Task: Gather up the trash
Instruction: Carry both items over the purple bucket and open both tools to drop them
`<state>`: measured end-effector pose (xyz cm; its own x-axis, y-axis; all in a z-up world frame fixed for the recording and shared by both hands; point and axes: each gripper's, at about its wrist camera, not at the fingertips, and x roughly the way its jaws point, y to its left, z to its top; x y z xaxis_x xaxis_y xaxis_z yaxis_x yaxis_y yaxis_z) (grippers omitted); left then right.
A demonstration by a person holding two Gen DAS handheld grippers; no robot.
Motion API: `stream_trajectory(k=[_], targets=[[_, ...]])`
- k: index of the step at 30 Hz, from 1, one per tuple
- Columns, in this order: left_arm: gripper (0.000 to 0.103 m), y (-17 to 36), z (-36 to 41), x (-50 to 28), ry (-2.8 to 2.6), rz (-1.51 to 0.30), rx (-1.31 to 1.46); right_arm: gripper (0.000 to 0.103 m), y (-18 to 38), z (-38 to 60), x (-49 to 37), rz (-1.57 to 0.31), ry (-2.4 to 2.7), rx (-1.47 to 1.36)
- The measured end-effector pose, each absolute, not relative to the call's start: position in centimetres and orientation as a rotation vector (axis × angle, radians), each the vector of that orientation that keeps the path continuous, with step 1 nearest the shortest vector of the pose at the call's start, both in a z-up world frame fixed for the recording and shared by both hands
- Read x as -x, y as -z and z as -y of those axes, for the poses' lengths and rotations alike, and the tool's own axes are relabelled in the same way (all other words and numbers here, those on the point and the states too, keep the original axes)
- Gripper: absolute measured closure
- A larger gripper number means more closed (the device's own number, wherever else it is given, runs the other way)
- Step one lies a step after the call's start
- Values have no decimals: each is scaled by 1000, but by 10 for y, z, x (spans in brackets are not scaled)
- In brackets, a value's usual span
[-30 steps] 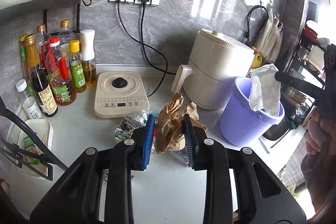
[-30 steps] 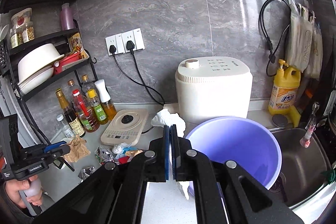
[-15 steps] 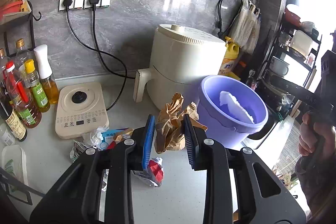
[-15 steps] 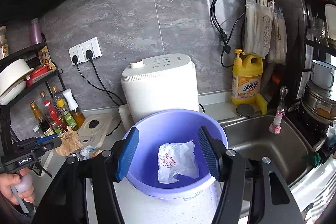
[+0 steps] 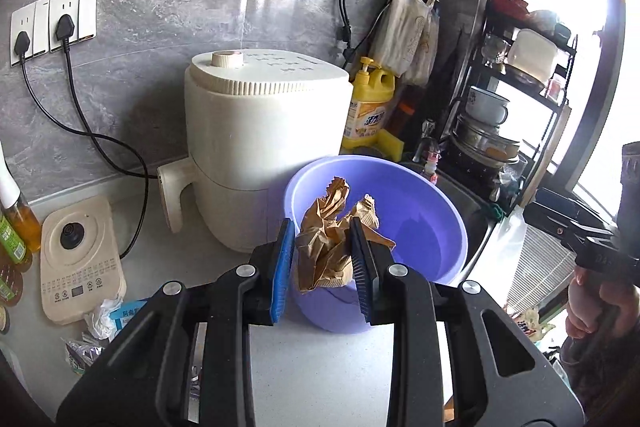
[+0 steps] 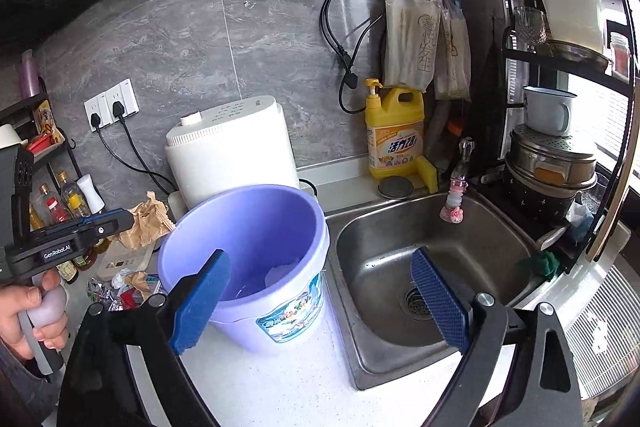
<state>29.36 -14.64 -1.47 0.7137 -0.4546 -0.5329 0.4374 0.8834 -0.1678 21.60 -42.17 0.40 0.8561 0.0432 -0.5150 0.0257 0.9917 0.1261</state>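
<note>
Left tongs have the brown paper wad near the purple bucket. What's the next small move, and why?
Probably carry the left tongs a little further over the bucket mouth, then open. The crumpled paper is clamped and, in the right wrist view, sits at the bucket's near rim rather than clearly above the opening. The right tongs are open, empty.

My left camera looks forward along my left tongs [image 5: 322, 259], tilted down, close over the near rim of the bucket [image 5: 448, 227], facing the grey wall with the white cooker [image 5: 264, 147] just behind. My right camera sits a little farther back and to the right, looking down past my right tongs [image 6: 320, 301] at the bucket [image 6: 280, 307] and the sink [image 6: 400, 227] beside it. Both views share the bucket, cooker, yellow bottle [image 5: 370, 111] [image 6: 394, 135] and tabletop [image 5: 320, 367] [image 6: 280, 387]. Each camera catches the other tongs at its edge.
</note>
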Motion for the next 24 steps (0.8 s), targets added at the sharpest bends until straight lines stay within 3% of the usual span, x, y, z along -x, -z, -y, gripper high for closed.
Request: stream_trajectory(k=[4, 6, 8, 10, 24], targets=[[74, 12, 170, -303, 543, -596, 14, 8, -3, 431, -207, -534, 43, -128], [67, 10, 179, -306, 565, -591, 15, 8, -3, 434, -204, -524, 72, -140], [24, 5, 186, -305, 566, -577, 9, 8, -1, 435, -202, -522, 104, -139], [13, 1, 186, -300, 550, -539, 3, 8, 2, 430, -204, -521, 131, -115], [9, 3, 112, -268, 368, -544, 45, 8, 9, 366, -216, -509, 19, -46]])
